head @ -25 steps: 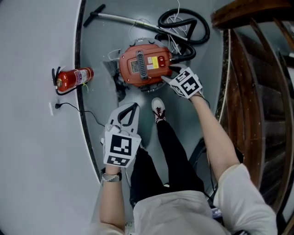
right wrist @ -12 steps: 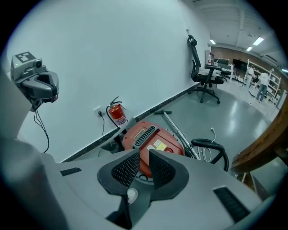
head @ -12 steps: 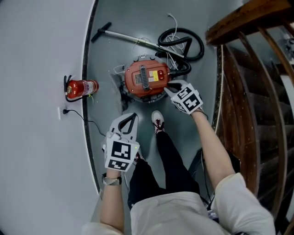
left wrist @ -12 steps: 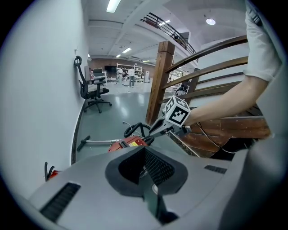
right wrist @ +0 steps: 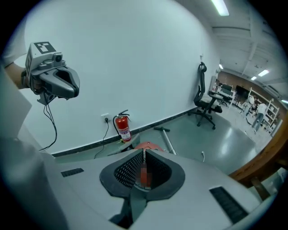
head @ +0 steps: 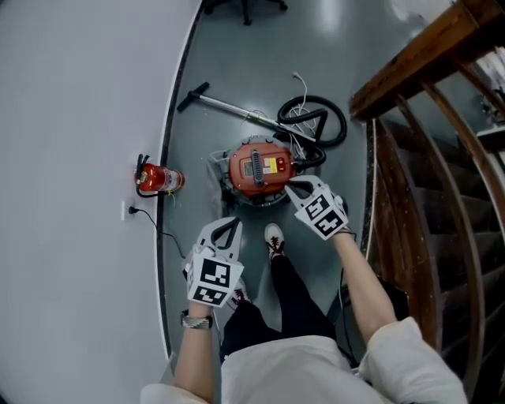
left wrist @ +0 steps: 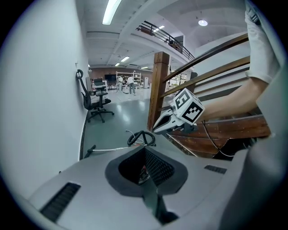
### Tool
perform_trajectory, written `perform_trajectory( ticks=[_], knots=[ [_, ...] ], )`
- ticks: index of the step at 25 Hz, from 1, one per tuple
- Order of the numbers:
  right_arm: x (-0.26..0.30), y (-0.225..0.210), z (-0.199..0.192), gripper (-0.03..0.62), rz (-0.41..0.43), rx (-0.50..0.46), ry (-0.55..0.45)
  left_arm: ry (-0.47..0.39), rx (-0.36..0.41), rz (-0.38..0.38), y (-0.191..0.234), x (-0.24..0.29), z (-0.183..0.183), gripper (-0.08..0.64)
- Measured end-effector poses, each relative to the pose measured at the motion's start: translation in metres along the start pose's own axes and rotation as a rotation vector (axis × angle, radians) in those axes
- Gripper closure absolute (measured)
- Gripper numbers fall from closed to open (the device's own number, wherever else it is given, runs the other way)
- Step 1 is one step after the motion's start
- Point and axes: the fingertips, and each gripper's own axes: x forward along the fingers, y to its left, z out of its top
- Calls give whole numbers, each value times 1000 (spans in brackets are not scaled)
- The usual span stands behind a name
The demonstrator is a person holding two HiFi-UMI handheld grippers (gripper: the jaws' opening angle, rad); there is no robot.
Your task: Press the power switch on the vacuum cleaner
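Observation:
The red canister vacuum cleaner (head: 259, 169) sits on the grey floor by the curved wall, its black hose (head: 313, 118) looped behind it and its wand (head: 229, 106) lying toward the wall. My right gripper (head: 290, 187) hangs above the vacuum's near right side, apart from it. Its jaws have just been closing and now meet with nothing between them (right wrist: 144, 153); a strip of the vacuum's red top (right wrist: 148, 145) shows past them. My left gripper (head: 233, 223) is held nearer to me, left of the vacuum, its tips together and empty (left wrist: 145, 149).
A red fire extinguisher (head: 159, 180) stands at the wall beside a socket with a plugged cable (head: 130, 211). A wooden stair railing (head: 410, 142) runs along the right. An office chair (head: 241, 6) stands far back. The person's shoe (head: 274, 239) is just before the vacuum.
Both grippers have risen away from the floor, so the vacuum looks smaller. The right gripper has left the vacuum's top edge and its jaws have closed. The left gripper stayed shut.

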Motion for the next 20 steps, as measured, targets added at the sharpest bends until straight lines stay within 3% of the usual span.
perform_trajectory(
  ticks=[8,20],
  knots=[
    [-88,24,70,565,-113,-63,-125,-104,40,56,10,-65,42,560],
    [-212,64,121,565,-257,-131,-249,-239,132,43,-19,-135,79,560]
  ],
)
